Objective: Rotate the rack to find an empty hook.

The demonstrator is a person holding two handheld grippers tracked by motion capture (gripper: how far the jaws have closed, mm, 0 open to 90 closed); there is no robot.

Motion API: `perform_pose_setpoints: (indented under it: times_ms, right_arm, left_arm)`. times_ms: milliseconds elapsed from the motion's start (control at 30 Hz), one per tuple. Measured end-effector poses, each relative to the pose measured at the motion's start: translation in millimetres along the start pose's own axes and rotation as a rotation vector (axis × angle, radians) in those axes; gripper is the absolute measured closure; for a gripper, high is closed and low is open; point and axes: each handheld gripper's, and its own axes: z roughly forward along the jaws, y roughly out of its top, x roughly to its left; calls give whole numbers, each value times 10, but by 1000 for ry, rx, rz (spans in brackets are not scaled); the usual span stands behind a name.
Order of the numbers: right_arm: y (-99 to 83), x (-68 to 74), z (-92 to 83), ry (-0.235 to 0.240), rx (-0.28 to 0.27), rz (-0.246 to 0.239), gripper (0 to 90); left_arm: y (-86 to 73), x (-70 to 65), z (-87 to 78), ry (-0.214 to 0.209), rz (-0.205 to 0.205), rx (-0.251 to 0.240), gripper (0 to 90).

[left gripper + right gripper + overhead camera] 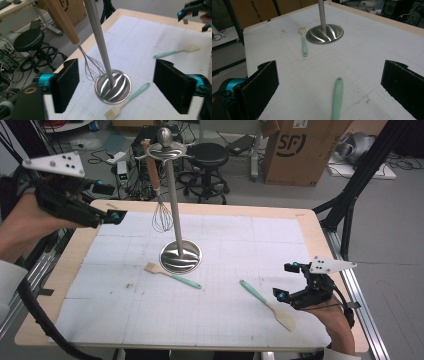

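Behind whisk [91, 66], stool [26, 42] appears.

A wooden table [310, 227] carries a white gridded mat [240, 245]; on it, ahead of the right gripper [289, 281], lie a spatula [267, 305], a brush [172, 275] (mint handles) and a stand's steel base [181, 256].

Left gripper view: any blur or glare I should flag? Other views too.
Left gripper view: whisk handle and stand pole soft, near jaws sharper, bright streaks of glare on the stand base. Right gripper view: jaws soft at the edges, same glare on the base. High view: even light, faint shadows, slightly soft.
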Motion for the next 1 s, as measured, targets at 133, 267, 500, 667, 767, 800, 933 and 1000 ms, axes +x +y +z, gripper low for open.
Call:
perform_pose_setpoints:
  times_ms: [133,267,500,667,767,800,933,1000]
  right_arm:
    - [0,-4,-13,-3,-5,-10,4]
    - [1,-4,-25,-8,-8,-9,4]
    - [5,7,-28,-6,-7,-5,4]
    - [-5,-1,-22,-7,-6,-9,4]
    - [-8,-4,-31,-8,-7,-5,4]
    - [-10,-4,-36,-10,-6,-4,4]
    - [-9,-5,-62,-14,-12,-2,4]
    - [-11,-5,-68,-15,-11,-6,4]
  left_arm:
    - [-212,-88,11,-12,34,-16,77]
    - [-400,-137,15,-12,15,-49,16]
    - [-739,-228,65,-26,-3,-75,16]
    - [-969,-300,159,-40,-13,-92,16]
    - [-1093,-337,211,-41,-31,-115,16]
    - [-1133,-353,225,-46,-37,-124,16]
    - [-1265,-411,257,-66,-52,-154,16]
    - [-1318,-423,263,-69,-57,-165,16]
